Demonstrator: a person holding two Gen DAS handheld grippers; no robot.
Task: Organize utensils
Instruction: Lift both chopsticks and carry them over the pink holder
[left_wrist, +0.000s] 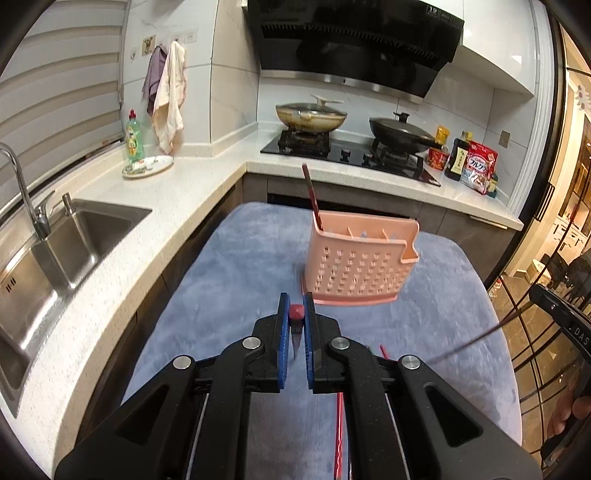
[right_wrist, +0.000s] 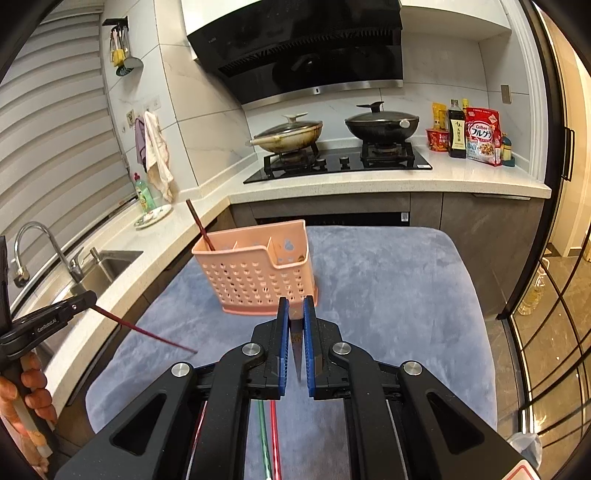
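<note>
A pink perforated utensil holder (left_wrist: 358, 264) (right_wrist: 255, 269) stands on a blue-grey cloth (left_wrist: 229, 280) (right_wrist: 388, 288). One dark red chopstick (left_wrist: 312, 197) (right_wrist: 199, 225) stands in its left compartment. My left gripper (left_wrist: 296, 310) is shut on a dark red chopstick (left_wrist: 296, 325), held above the cloth in front of the holder; the same chopstick shows in the right wrist view (right_wrist: 147, 332). My right gripper (right_wrist: 295, 308) is shut on a dark chopstick (right_wrist: 296, 347), which also shows in the left wrist view (left_wrist: 476, 338). Red and green utensils (right_wrist: 267, 439) lie on the cloth under my right gripper.
A steel sink (left_wrist: 55, 251) with a tap is set in the white counter on the left. A stove (right_wrist: 340, 162) with two lidded pans stands behind. Bottles and food packs (right_wrist: 469, 133) stand at the back right. A plate and a green soap bottle (left_wrist: 135, 138) stand by the window.
</note>
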